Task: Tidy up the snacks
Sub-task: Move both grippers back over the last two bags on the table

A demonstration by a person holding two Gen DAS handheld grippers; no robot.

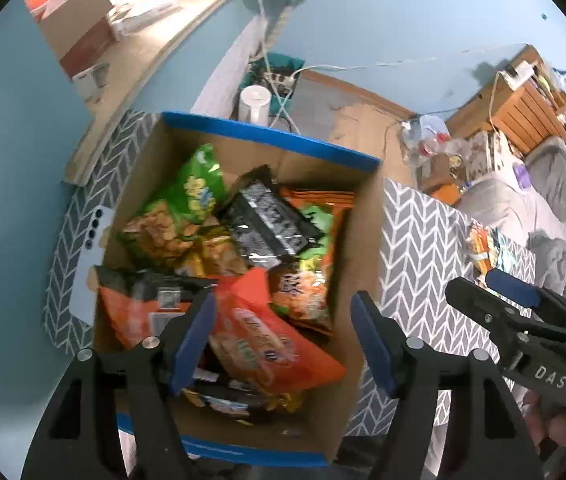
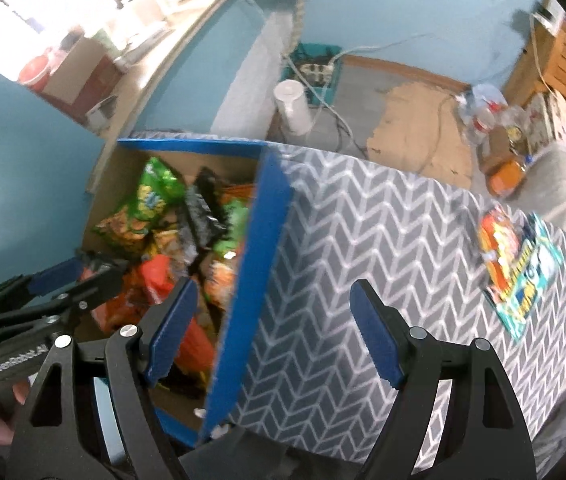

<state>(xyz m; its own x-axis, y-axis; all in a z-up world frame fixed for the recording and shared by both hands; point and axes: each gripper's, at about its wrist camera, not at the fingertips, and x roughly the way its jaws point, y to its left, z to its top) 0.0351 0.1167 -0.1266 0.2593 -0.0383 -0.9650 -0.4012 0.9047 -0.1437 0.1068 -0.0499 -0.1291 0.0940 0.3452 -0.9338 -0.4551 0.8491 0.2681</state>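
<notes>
A cardboard box with a blue rim (image 1: 271, 136) stands on a grey chevron tablecloth (image 1: 423, 240), filled with snack bags. Among them are a green bag (image 1: 195, 188), a black bag (image 1: 271, 220) and an orange bag (image 1: 295, 360). My left gripper (image 1: 283, 336) hangs open above the orange bag, holding nothing. My right gripper (image 2: 273, 328) is open and empty over the box's right wall (image 2: 259, 264). Each gripper shows in the other's view: the right gripper (image 1: 475, 280) and the left gripper (image 2: 79, 276). An orange-red pack (image 2: 499, 240) and a teal pack (image 2: 531, 280) lie on the cloth to the right.
A phone (image 1: 93, 224) lies on the cloth left of the box. Beyond the table, on the floor, are a white cylinder (image 1: 255, 104), a teal basket with a power strip (image 1: 283, 76), cables and flat cardboard (image 2: 415, 132). A wooden shelf (image 1: 523, 100) stands far right.
</notes>
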